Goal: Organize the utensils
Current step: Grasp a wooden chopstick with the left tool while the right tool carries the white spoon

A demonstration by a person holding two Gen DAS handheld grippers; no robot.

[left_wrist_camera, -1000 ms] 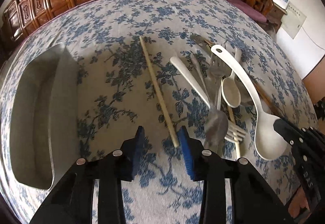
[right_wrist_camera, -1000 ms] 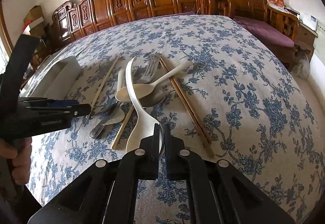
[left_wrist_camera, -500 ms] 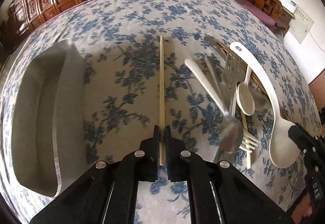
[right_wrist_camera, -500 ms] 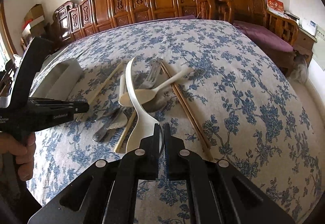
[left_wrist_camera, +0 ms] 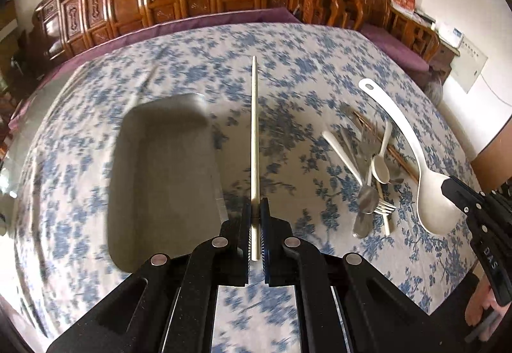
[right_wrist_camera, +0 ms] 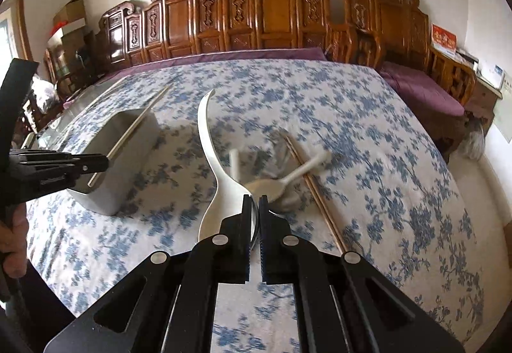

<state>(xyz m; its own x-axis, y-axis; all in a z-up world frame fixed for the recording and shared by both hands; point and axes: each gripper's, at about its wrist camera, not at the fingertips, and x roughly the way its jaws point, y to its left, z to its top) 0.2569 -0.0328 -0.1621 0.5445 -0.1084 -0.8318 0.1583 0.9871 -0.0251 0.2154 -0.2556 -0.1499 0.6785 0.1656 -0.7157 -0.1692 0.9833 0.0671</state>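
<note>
My left gripper [left_wrist_camera: 255, 206] is shut on a pale chopstick [left_wrist_camera: 254, 129] and holds it in the air, just right of the metal tray [left_wrist_camera: 166, 174]. In the right wrist view the chopstick [right_wrist_camera: 131, 132] hangs over the tray [right_wrist_camera: 112, 196], held by the left gripper [right_wrist_camera: 105, 162]. My right gripper [right_wrist_camera: 255, 202] is shut on the bowl of a large white serving spoon [right_wrist_camera: 208, 142], lifted above the cloth. It also shows in the left wrist view [left_wrist_camera: 412, 154], held by the right gripper [left_wrist_camera: 448, 185]. A pile of forks and spoons [left_wrist_camera: 371, 180] lies between them.
A pair of brown chopsticks [right_wrist_camera: 313, 190] and a small white spoon [right_wrist_camera: 288, 180] lie on the blue floral tablecloth [right_wrist_camera: 368, 135]. Carved wooden chairs [right_wrist_camera: 265, 11] line the far edge of the table. A person's hand [right_wrist_camera: 12, 241] is at the left.
My left gripper shut on the chopstick, lifted it and moved left toward the tray. My right gripper lifted the white serving spoon higher off the pile.
</note>
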